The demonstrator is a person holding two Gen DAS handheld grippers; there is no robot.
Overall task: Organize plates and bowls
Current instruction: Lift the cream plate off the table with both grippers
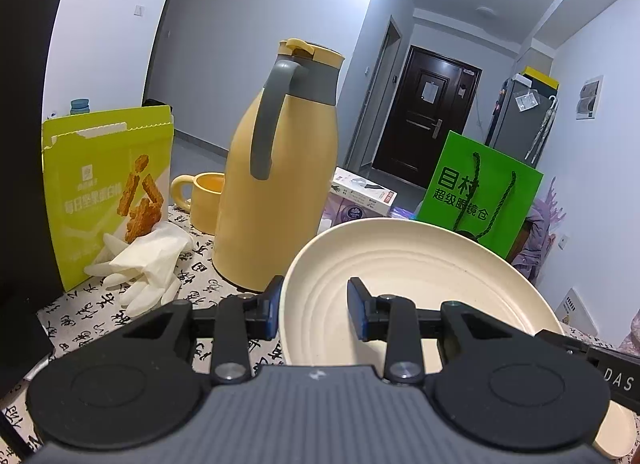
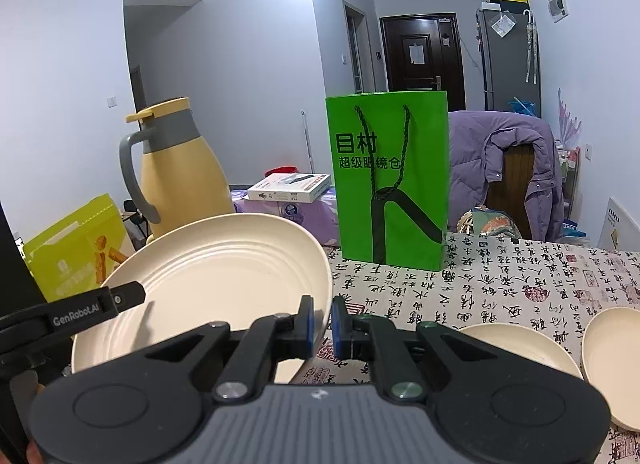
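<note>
Right wrist view: beside the green bag (image 2: 390, 175), both grippers' fingers, right gripper (image 2: 322, 322) and left gripper (image 1: 314, 306), clamp opposite rims of a stiff, light, smooth plate (image 2: 208, 276).

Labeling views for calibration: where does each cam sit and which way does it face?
Left wrist: on the left gripper, looking along its fingers over the held plate at the yellow jug and door.
Right wrist: on the right gripper, shut on the plate's rim, facing the green bag; left gripper's finger shows at left.
Shared: plate, jug, bag, door.
</note>
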